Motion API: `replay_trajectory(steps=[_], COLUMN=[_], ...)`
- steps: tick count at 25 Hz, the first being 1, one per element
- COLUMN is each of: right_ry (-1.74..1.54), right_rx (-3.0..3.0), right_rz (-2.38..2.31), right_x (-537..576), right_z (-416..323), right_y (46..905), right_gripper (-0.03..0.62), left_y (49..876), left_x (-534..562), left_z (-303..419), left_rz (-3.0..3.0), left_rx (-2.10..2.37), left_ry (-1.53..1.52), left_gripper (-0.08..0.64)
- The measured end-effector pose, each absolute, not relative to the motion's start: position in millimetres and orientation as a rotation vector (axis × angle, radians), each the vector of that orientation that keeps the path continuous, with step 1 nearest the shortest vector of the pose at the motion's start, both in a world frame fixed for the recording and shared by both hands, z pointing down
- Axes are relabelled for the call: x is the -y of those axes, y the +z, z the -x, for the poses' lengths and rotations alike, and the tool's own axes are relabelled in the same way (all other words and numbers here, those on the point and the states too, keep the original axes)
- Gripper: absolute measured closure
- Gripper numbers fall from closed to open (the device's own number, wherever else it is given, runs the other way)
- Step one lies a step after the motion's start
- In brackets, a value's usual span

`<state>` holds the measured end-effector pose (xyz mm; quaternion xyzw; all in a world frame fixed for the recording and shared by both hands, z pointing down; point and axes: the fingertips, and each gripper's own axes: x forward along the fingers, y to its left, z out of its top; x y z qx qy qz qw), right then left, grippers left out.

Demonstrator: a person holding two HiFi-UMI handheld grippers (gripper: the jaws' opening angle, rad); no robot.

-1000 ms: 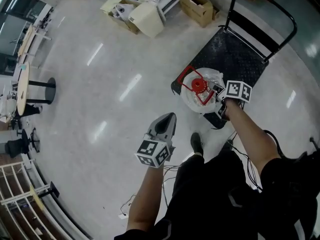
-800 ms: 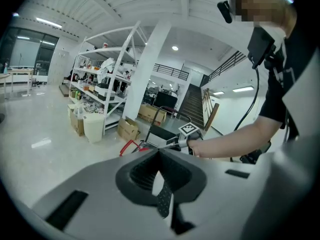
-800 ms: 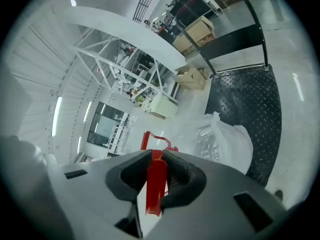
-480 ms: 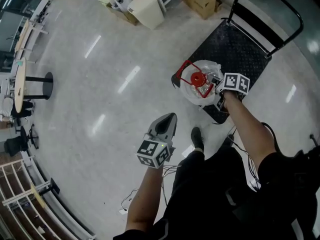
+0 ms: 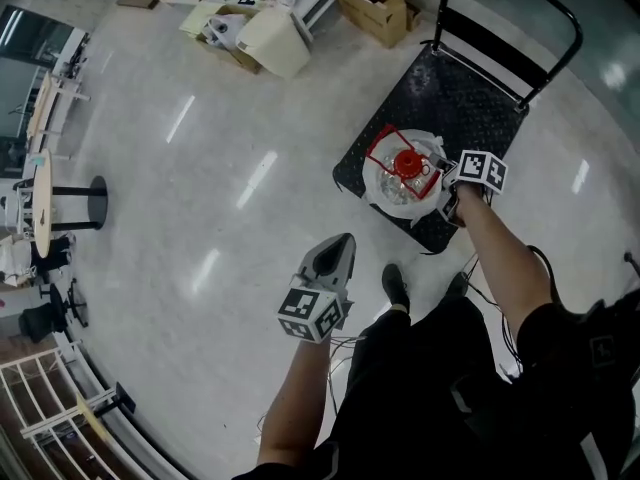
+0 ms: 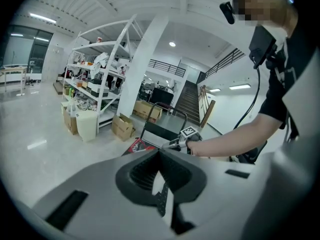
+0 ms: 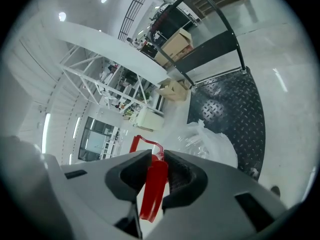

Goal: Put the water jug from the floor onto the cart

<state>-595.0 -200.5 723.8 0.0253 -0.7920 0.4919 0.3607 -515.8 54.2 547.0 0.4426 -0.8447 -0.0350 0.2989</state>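
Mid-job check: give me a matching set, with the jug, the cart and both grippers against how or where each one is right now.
Things:
1. water jug
2. cart
3. left gripper
4. right gripper

States:
A. shut on the red handle
B. jaws together, empty, above the floor
C. black, with a push bar at its far end
D. clear, with a red cap, over the cart's near end

Pairs: 1-D, 2-C, 3-B, 4-A
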Motion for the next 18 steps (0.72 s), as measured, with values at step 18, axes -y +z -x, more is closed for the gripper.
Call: replay_trajectory(steps=[18], right_ry=[1.053], right_rx=[2.326], right_rz=[-0.080], right_x=[327], right_z=[523], right_y=[628], right_gripper=[0.431], left_y=[484], left_x=[56], left_z=[506], left_rz=[-1.427], left_rx=[2.248], left_ry=[-0.052], left_gripper=[0.560])
